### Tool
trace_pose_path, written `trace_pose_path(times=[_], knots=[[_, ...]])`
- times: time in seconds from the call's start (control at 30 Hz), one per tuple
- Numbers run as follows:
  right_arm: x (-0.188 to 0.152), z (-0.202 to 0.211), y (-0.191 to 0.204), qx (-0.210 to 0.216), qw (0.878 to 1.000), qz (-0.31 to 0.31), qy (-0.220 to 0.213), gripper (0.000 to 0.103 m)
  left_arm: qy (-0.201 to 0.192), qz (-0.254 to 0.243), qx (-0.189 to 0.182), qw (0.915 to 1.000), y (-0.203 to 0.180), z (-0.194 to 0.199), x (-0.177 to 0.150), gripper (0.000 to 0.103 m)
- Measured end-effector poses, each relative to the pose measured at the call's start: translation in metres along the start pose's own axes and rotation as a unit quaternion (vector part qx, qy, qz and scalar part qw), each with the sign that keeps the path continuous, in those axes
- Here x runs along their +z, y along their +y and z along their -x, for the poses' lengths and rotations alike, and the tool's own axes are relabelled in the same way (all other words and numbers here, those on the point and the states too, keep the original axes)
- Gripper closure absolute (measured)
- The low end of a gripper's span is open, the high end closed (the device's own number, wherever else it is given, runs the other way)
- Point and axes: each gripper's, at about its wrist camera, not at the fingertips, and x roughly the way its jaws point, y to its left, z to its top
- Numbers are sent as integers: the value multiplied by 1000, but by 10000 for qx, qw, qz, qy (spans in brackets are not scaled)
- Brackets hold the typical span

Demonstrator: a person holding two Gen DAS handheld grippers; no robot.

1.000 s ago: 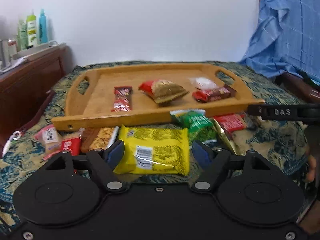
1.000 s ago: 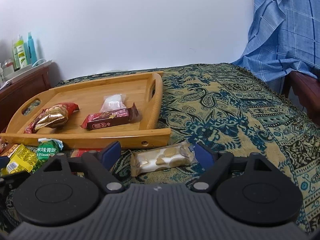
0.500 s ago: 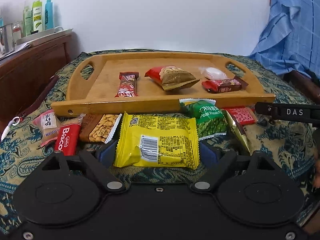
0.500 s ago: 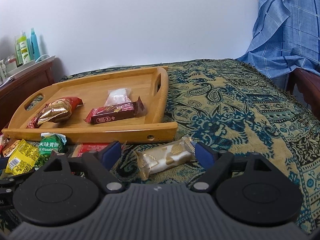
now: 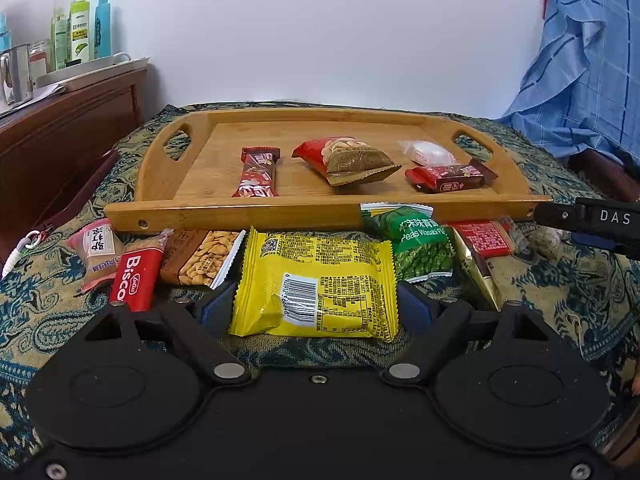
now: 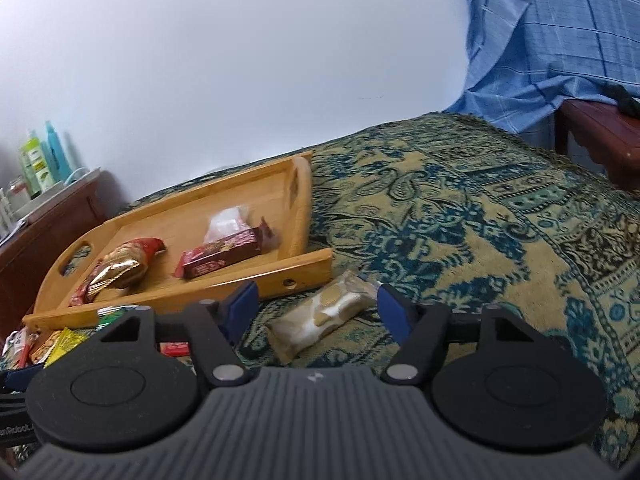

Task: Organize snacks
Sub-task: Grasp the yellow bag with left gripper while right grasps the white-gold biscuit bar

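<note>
A wooden tray point(image 5: 224, 212) holds a red bar point(image 5: 258, 174), a red-and-gold nut bag point(image 5: 348, 158), a clear white packet point(image 5: 426, 152) and a dark red bar point(image 5: 450, 178). Loose snacks lie before it on the cloth. My left gripper point(image 5: 316, 304) is open, its jaws on either side of a yellow packet point(image 5: 320, 284). My right gripper point(image 6: 316, 306) is open around a clear cookie packet point(image 6: 324, 318) beside the tray point(image 6: 308, 270); one of its fingers point(image 5: 588, 220) shows at the right of the left wrist view.
A green pea bag point(image 5: 416, 242), a peanut packet point(image 5: 200, 258), a red Bisco packet point(image 5: 134, 272), a pink packet point(image 5: 96, 246) and a red flat packet point(image 5: 482, 236) lie on the patterned cloth point(image 6: 480, 220). A wooden cabinet point(image 5: 68, 132) with bottles stands left. Blue fabric point(image 6: 560, 28) hangs right.
My left gripper has moved forward so the yellow packet sits between its open jaws. My right gripper has tilted and closed in around the cookie packet.
</note>
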Motion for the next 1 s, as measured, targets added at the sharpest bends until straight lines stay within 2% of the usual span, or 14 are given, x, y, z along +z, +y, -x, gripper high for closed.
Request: trace_pose_path(times=[0.13,0.2,0.33,0.47,0.7,0.93,1.0], knots=[[-1,-3,2,-32,10000,-61,48,31,5,34,2,10000,-1,0,1,27],[-1,-5,4,-54,10000,-42,62,33,6,40,-11,10000,-2,0,1,37],[-3,-8,6,-2,9998,-200,20,40,-35,-50,-33,10000,-6,2,-1,44],[-5,-8,5,-209,9995,-238,-50,59,-72,-57,-16,10000,-9,5,-1,50],[-1,-4,-9,-221,9981,-561,-87,75,-200,-65,167,9996,-11,11,-3,54],[2,9,-14,-222,9972,-640,-328,78,-542,-130,270,9981,-12,26,0,54],[3,11,-14,-195,9970,-647,-379,81,-628,-106,307,9975,-11,30,2,54]])
